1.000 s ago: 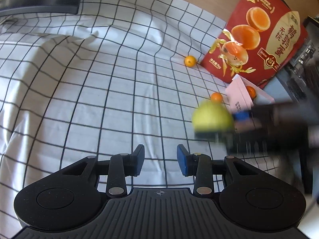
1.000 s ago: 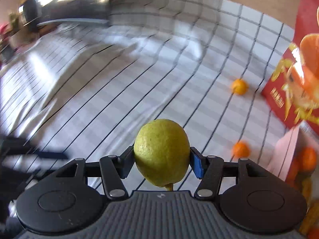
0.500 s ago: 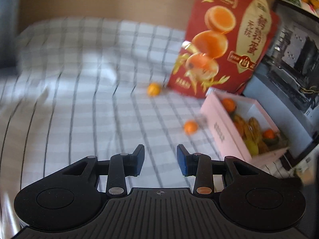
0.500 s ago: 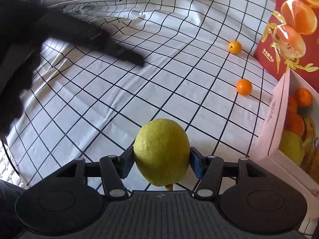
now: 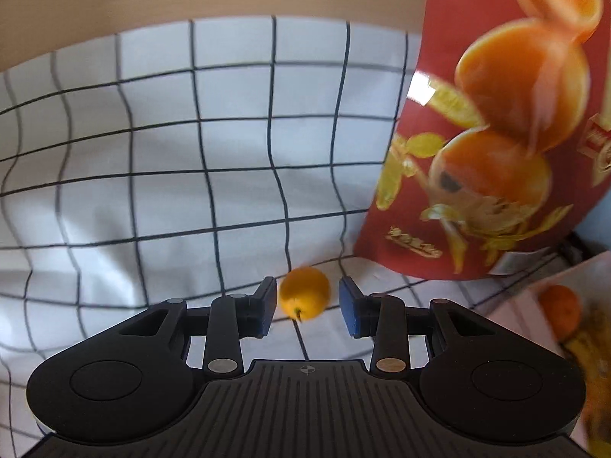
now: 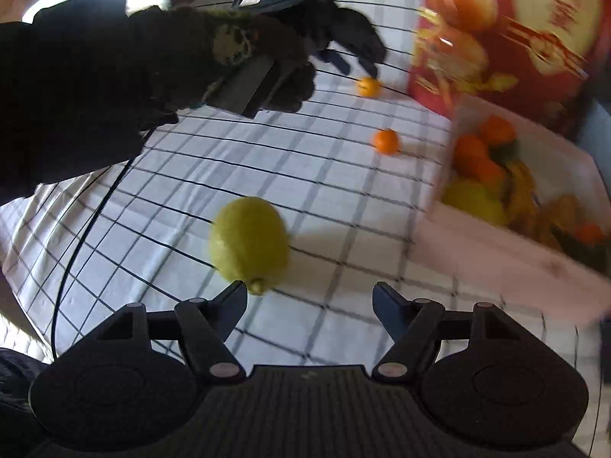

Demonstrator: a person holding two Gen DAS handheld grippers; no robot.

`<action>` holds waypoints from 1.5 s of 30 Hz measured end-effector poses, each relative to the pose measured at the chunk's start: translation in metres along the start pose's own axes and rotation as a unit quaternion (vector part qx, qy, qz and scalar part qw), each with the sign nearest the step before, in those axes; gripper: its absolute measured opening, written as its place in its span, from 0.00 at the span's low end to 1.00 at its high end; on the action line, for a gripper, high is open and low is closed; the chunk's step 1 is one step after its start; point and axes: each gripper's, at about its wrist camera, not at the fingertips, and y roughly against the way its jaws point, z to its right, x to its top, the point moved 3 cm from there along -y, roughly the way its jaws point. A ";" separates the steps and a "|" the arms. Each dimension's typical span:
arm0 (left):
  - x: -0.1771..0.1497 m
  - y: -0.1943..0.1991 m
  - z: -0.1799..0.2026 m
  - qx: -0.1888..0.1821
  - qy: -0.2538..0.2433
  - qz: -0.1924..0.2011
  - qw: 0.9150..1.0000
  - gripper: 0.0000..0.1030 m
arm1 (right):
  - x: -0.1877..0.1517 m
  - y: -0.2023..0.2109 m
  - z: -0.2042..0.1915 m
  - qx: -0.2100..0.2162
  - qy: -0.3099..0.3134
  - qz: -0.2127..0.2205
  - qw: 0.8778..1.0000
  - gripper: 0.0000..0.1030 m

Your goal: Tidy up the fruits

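In the left wrist view my left gripper (image 5: 307, 305) is open, with a small orange fruit (image 5: 304, 293) on the checked cloth between its blue pads, not gripped. The same fruit shows in the right wrist view (image 6: 368, 86) beside the gloved left hand (image 6: 236, 61). My right gripper (image 6: 309, 301) is open and empty. The green lemon (image 6: 249, 243) lies on the cloth just in front of its left finger. A second small orange (image 6: 386, 141) lies further back. The pink box (image 6: 508, 244) at the right holds oranges, a lemon and other fruit.
A red bag printed with oranges (image 5: 496, 122) stands behind the box and close to the right of my left gripper; it also shows in the right wrist view (image 6: 508, 42). The white checked cloth (image 5: 172, 175) covers the surface. A black cable (image 6: 76, 236) runs across the left.
My right gripper has opened and let go of the lemon, which now lies on the cloth. My left gripper has moved forward to the far small orange, which now sits between its fingers.
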 end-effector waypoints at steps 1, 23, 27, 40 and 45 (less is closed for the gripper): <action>0.000 -0.006 0.002 0.008 -0.005 -0.003 1.000 0.40 | -0.004 0.001 0.005 -0.006 -0.009 -0.002 1.000 0.71; -0.147 0.185 -0.032 -0.044 0.065 -0.059 0.995 0.36 | -0.007 -0.008 0.005 0.024 -0.026 0.010 0.999 0.71; -0.170 0.201 -0.038 -0.026 0.091 -0.074 0.993 0.36 | -0.006 -0.028 -0.010 0.027 0.013 -0.006 1.000 0.70; -0.196 0.232 -0.058 -0.014 0.144 -0.062 0.988 0.36 | 0.017 -0.036 -0.041 0.011 0.107 0.014 0.994 0.48; -0.197 0.233 -0.062 -0.018 0.152 -0.060 0.986 0.36 | 0.025 -0.038 -0.050 0.005 0.126 0.028 0.992 0.48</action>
